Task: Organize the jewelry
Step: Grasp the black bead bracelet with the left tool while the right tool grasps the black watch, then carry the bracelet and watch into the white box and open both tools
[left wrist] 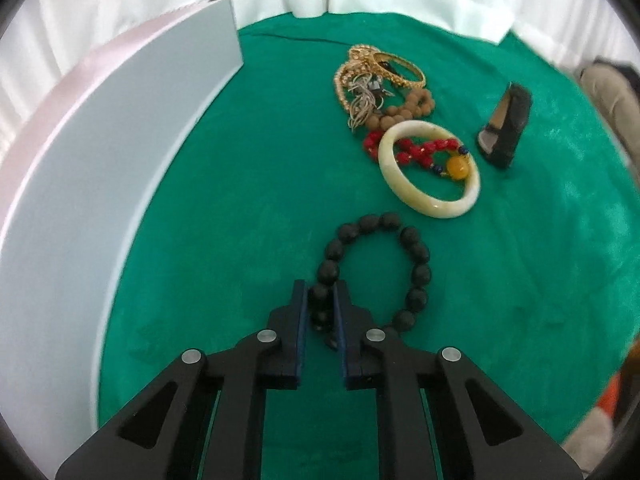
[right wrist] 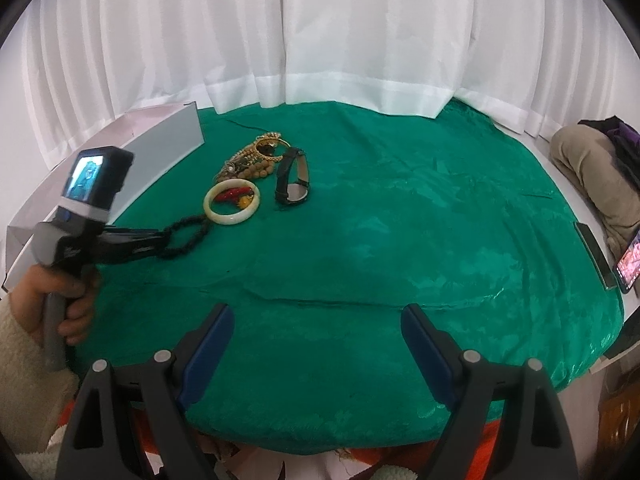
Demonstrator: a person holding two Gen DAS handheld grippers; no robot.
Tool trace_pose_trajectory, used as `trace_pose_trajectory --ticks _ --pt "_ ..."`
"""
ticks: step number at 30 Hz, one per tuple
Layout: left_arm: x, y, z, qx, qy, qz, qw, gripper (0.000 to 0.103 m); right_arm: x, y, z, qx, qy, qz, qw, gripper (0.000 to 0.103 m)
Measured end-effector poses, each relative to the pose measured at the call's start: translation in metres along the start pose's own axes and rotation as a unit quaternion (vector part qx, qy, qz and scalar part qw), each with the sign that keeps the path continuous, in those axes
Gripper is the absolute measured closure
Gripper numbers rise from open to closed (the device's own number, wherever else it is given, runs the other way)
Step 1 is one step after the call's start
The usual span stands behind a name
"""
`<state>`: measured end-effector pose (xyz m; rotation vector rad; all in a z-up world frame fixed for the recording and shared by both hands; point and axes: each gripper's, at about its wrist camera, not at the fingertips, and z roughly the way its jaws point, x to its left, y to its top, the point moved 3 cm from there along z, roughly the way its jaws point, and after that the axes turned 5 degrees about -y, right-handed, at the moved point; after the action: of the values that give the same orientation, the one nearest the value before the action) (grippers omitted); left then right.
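My left gripper [left wrist: 320,300] has its jaws pinched narrow onto the black bead bracelet [left wrist: 376,272], the blue pads pressing a bead or two on the loop's near-left side. The rest of that loop lies flat on the green cloth [left wrist: 240,200].

I take the pale stone bangle [left wrist: 430,170] as my landmark. The black bracelet sits just on the near side of it, not touching. Inside the bangle's ring lies a red bead string [left wrist: 420,150] with an amber bead [left wrist: 458,167], and the string runs out under the rim on the far-left side. Beyond the bangle is a heap of gold bangles [left wrist: 384,66], tan wooden beads [left wrist: 404,110] and silvery chains, all tangled so I cannot separate them. To the right of the bangle stands a black-strapped watch [left wrist: 506,124], propped on its side. Well to the left of the bangle is a long white box [left wrist: 120,160].

My right gripper [right wrist: 318,346] hangs over bare cloth, well on the near side of the bangle, jaws spread wide with nothing between them.
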<state>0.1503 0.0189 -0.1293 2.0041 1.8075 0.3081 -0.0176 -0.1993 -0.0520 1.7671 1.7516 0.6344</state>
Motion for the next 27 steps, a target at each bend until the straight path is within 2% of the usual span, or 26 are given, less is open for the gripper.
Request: trace_pose_trajectory --ticks 3,7,12,15,19,20,21,22,23,27 --pt "0.013 -0.004 -0.022 -0.017 -0.041 -0.038 0.9983 0.092 -0.001 0.002 0.005 0.006 0.006 0.004 1.000 0.016" --pt "0.025 -0.006 -0.055 -0.046 -0.064 -0.057 0.9952 0.092 -0.002 0.024 0.022 0.005 0.032 0.005 0.999 0.016" --pt "0.037 -0.007 -0.080 -0.069 -0.066 -0.063 0.9934 0.092 0.002 0.076 0.071 0.011 0.080 0.042 0.996 0.016" --pt "0.041 0.002 -0.076 -0.074 -0.060 -0.069 0.9931 0.092 0.013 0.106 0.114 0.031 0.098 0.096 0.990 0.016" --pt "0.040 0.002 -0.078 -0.076 -0.059 -0.076 0.9925 0.092 0.030 0.123 0.166 0.053 0.068 0.132 0.988 0.017" --pt "0.039 0.002 -0.080 -0.076 -0.058 -0.074 0.9926 0.092 0.032 0.125 0.173 0.053 0.054 0.130 0.989 0.023" --pt "0.039 0.001 -0.082 -0.077 -0.058 -0.073 0.9927 0.092 0.034 0.126 0.180 0.054 0.038 0.123 0.990 0.062" --pt "0.038 0.001 -0.084 -0.078 -0.058 -0.071 0.9927 0.092 0.034 0.126 0.184 0.061 0.033 0.120 0.990 0.079" --pt "0.036 0.001 -0.088 -0.081 -0.058 -0.067 0.9928 0.092 0.032 0.125 0.185 0.064 0.037 0.124 0.990 0.085" --pt "0.035 0.005 -0.105 -0.096 -0.064 -0.062 0.9914 0.092 0.021 0.129 0.157 0.030 0.036 0.110 0.993 0.086"
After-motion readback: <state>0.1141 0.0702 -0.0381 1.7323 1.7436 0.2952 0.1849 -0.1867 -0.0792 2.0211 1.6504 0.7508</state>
